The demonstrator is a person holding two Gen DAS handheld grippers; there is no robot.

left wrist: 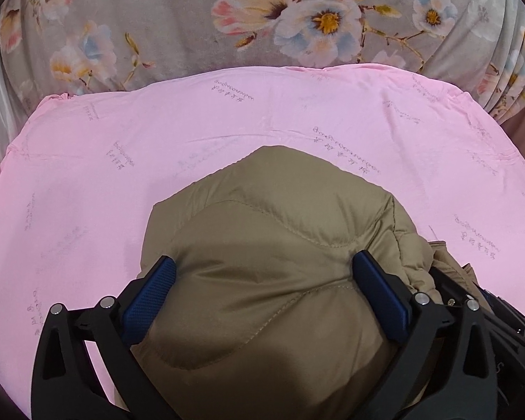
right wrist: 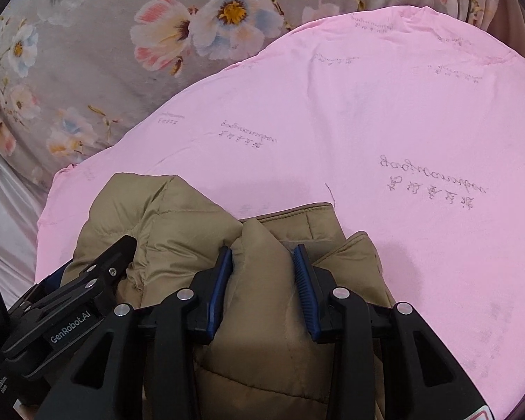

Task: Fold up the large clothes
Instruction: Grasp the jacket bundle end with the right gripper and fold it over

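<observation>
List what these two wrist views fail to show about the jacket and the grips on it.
- Tan puffer jacket: its lower part is cut off by the bottom edge in both views, so its fold state is unknown.
- Left gripper: padding bulges between the pads, hiding contact depth.
- Right gripper: in its own view, the fabric underneath is hidden.

"GenRobot.AI" stands on the left gripper [right wrist: 122,255]; pink sheet [right wrist: 385,112] script is illegible.
</observation>
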